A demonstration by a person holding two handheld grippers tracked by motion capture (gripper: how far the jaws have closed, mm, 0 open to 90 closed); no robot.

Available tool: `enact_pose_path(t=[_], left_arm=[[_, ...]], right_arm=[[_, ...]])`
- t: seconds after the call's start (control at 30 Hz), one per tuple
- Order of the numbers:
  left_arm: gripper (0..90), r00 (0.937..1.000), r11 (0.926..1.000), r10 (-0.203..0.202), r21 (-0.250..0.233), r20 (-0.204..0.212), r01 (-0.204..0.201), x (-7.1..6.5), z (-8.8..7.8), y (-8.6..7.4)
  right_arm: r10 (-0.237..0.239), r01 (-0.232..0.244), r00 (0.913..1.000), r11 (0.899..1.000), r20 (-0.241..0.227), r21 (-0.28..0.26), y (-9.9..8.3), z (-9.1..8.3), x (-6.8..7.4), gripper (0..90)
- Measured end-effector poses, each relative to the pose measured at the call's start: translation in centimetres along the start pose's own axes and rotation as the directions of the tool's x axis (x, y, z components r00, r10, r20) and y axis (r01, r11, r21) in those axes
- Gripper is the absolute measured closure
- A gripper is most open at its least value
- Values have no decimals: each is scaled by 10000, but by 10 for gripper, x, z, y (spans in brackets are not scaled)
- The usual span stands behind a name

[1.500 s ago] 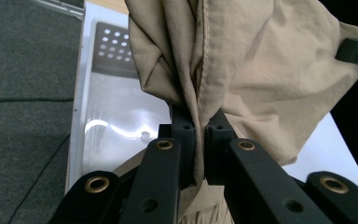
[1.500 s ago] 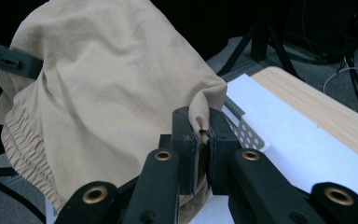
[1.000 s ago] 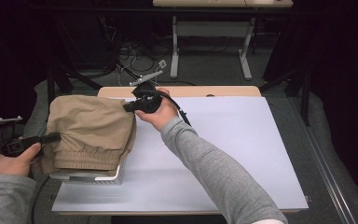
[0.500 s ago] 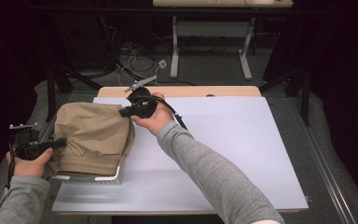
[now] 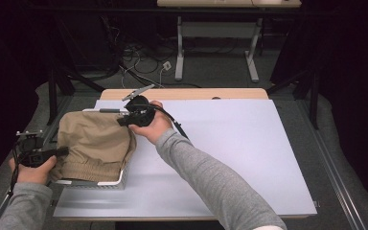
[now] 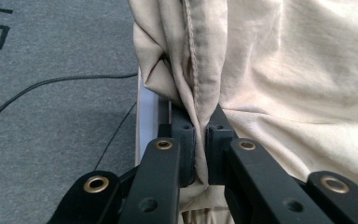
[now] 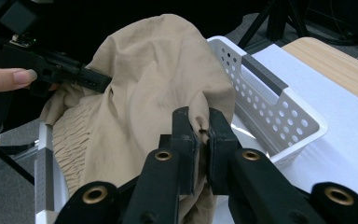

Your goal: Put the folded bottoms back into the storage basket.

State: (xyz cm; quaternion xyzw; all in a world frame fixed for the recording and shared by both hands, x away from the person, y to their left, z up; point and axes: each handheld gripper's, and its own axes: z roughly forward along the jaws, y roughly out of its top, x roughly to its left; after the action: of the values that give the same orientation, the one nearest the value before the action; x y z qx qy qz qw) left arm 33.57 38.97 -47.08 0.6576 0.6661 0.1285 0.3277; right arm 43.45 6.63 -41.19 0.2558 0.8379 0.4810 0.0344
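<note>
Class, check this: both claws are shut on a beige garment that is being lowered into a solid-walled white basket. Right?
Not quite. The white basket has perforated walls, as the right gripper view shows. The left claw and right claw are shut on the beige garment.

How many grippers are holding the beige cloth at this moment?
2. The left gripper pinches the beige cloth at its left edge; the right gripper pinches its far right edge, over the white basket.
</note>
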Motion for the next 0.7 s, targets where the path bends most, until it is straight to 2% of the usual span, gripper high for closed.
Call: enact_pose_path(t=[0.03, 0.07, 0.2, 0.23, 0.37, 0.43, 0.53, 0.7], left_arm=[[854, 9999, 9999, -120, -68, 12, 120, -1, 2, 0], [853, 10000, 10000, -8, 24, -54, 8, -1, 2, 0], [851, 9998, 9999, -1, 141, -214, 4, -5, 4, 3], [850, 9995, 9997, 148, 218, -270, -142, -6, 5, 4], [846, 9987, 9995, 157, 296, -479, -143, -12, 10, 6], [844, 9983, 9991, 250, 362, -526, -231, -12, 13, 7], [840, 9982, 9992, 126, 384, -580, -104, -12, 18, 8], [840, 9973, 9985, 184, 527, -716, -147, -13, 24, 10]], right_arm=[[67, -67, 10000, 10000, 2, 32, 0, 1, 0, 840], [70, -70, 10000, 10000, -8, 35, 0, 3, -2, 840], [255, -255, 9996, 9997, 75, 25, 0, 10, -7, 840], [354, -354, 9993, 9994, 83, 42, -1, 12, -8, 840], [426, -428, 9990, 9989, 113, 172, -4, 20, -11, 840], [498, -500, 9986, 9986, 151, 160, -5, 24, -12, 840], [690, -693, 9973, 9975, 248, 140, -6, 28, -14, 839], [760, -765, 9963, 9970, 397, 135, -8, 33, -18, 821]])
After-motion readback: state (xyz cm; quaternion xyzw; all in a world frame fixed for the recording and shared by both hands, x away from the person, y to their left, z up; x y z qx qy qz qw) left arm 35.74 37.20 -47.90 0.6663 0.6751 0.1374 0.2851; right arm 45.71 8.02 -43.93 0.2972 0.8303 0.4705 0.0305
